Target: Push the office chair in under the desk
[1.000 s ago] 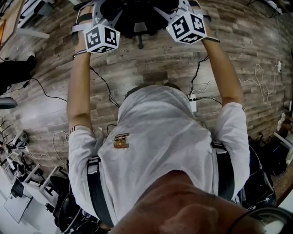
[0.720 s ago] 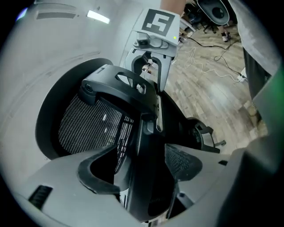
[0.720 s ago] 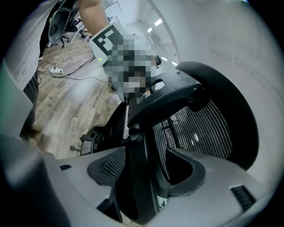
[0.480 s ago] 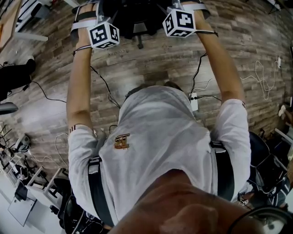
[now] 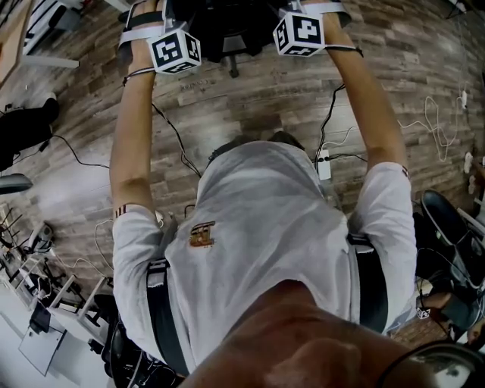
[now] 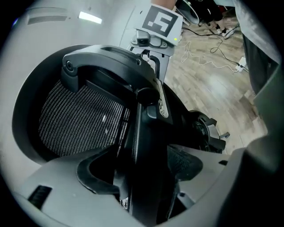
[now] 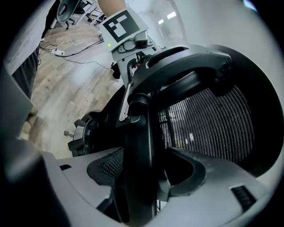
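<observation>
The black office chair (image 5: 220, 23) stands at the top edge of the head view, its back toward me. My left gripper (image 6: 143, 175) has just been opening its jaws; the upright edge of the chair's back frame (image 6: 144, 133) runs between them, beside the mesh (image 6: 80, 119). My right gripper (image 7: 141, 175) has also just been opening, and the other edge of the back frame (image 7: 137, 133) stands between its jaws. Neither pair of pads visibly presses on the frame. Each gripper view shows the other gripper across the chair back. No desk can be made out.
Wood-plank floor (image 5: 250, 98) with black cables (image 5: 170, 132) and a white power strip (image 5: 323, 165) near my feet. Another dark chair (image 5: 23, 121) sits at the left, one more (image 5: 447, 227) at the right, and chair bases (image 5: 68, 295) at the lower left.
Both marker cubes have shifted slightly toward the top of the head view and rolled. The chair stays at the top edge.
</observation>
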`<state>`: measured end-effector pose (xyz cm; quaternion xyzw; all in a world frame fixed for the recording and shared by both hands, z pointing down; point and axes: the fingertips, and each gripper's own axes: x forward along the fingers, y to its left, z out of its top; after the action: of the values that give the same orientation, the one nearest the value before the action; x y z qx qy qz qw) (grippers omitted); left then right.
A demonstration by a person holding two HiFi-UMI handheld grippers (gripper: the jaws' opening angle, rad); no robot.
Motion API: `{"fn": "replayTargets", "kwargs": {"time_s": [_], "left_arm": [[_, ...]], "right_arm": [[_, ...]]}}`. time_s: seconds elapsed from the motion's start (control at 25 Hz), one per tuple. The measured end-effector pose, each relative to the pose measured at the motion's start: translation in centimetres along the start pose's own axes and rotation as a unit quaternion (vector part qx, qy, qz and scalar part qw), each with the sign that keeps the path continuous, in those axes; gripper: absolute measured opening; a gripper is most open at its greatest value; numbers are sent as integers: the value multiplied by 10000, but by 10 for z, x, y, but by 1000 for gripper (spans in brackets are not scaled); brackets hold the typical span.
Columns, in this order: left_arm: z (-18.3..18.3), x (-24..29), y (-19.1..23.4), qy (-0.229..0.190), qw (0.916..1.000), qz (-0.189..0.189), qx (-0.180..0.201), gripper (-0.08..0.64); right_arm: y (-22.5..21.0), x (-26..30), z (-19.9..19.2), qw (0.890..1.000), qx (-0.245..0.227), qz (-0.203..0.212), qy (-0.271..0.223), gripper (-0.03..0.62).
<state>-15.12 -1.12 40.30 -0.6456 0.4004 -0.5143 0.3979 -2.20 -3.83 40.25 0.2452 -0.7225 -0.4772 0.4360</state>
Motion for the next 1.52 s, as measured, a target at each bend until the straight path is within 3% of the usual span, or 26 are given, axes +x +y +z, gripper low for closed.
{"fn": "replayTargets", "kwargs": {"time_s": [0.48,1.0,1.52], "left_arm": [[-9,12,4,-175,9998,77,-39,341],[-20,38,15,-45,9999,26,-104,341],[-26,108,47,233,9996,62,-178,341]], "right_arm": [[-2,23,-3,9942,-899,-398,445,261],[-14,51,-9,9966,-679,-299,349,261],[-53,105,-43,9977,-601,-329,-16,259]]}}
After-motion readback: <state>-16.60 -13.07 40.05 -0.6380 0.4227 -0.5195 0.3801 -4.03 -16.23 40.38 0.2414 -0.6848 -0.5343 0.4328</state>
